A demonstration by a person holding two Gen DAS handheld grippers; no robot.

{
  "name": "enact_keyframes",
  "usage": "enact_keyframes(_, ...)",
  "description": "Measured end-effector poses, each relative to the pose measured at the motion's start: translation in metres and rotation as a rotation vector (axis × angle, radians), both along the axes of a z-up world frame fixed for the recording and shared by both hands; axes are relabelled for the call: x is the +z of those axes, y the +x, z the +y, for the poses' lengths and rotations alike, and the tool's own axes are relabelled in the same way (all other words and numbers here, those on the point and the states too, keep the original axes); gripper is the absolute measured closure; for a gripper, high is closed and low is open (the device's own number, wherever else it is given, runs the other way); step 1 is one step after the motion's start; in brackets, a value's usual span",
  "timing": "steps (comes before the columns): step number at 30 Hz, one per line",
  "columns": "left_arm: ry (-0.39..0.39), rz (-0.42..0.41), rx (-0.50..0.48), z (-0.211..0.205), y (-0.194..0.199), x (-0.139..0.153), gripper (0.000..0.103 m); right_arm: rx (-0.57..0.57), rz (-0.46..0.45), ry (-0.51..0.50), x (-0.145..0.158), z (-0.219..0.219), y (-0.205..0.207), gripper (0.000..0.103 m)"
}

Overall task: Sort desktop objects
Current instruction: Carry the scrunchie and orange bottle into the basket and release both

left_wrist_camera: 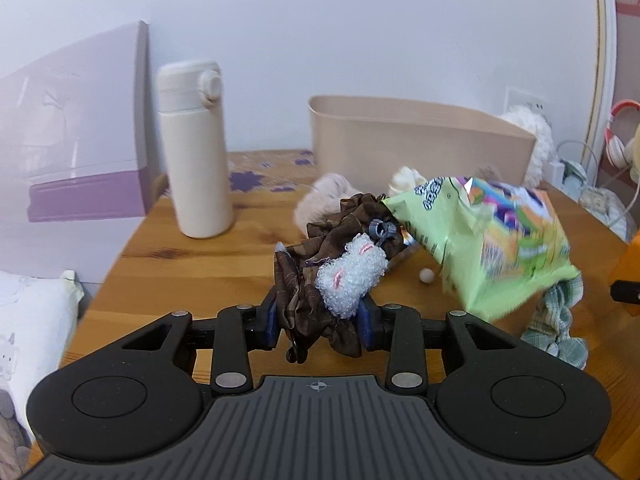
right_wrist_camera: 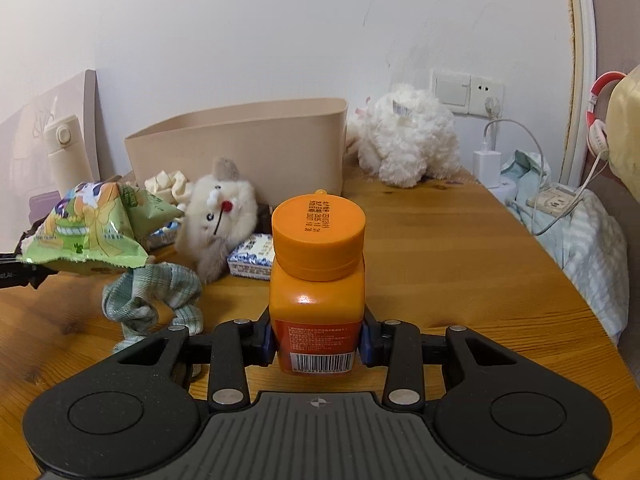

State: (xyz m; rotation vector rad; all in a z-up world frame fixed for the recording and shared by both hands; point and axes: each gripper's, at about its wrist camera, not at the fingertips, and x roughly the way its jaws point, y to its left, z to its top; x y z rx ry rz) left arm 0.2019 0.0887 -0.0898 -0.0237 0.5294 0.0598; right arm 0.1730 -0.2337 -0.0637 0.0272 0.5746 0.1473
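The orange bottle (right_wrist_camera: 318,280) stands rigid and smooth between my right gripper (right_wrist_camera: 318,340) pads, clamped low on its body; top-heavy, I judge. My left gripper (left_wrist_camera: 322,320) pinches a soft brown scrunchie (left_wrist_camera: 320,280), squashy and light, above the wooden table (left_wrist_camera: 200,256).

The right claw (right_wrist_camera: 318,340) grips an orange bottle (right_wrist_camera: 317,276) upright between its pads, above the wooden surface (right_wrist_camera: 460,264). Behind it stand a beige bin (right_wrist_camera: 248,148) and a small plush toy (right_wrist_camera: 222,216); a green snack bag (right_wrist_camera: 96,228) is at the left.
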Motion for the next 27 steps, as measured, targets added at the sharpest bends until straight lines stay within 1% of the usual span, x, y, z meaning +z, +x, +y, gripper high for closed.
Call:
enact_keyframes(4,-0.003,-0.024,0.025,0.01,-0.006,0.011,0.066,0.001,-0.026,0.003,0.012,-0.003,-0.005,0.067)
enact_keyframes(10,0.022,-0.073,0.055,0.017,-0.015,0.027,0.066,0.002,-0.065,-0.009,0.03,-0.005,-0.011,0.067)
enact_keyframes(13,0.013,-0.088,0.058,0.023,-0.016,0.037,0.066,-0.002,-0.08,-0.009,0.037,-0.006,-0.012,0.067)
enact_keyframes(20,0.024,-0.126,0.057,0.025,-0.012,0.057,0.066,0.004,-0.094,-0.021,0.051,-0.006,-0.006,0.067)
enact_keyframes(27,0.044,-0.161,0.029,0.017,0.005,0.079,0.066,0.017,-0.111,-0.033,0.068,-0.003,0.01,0.067)
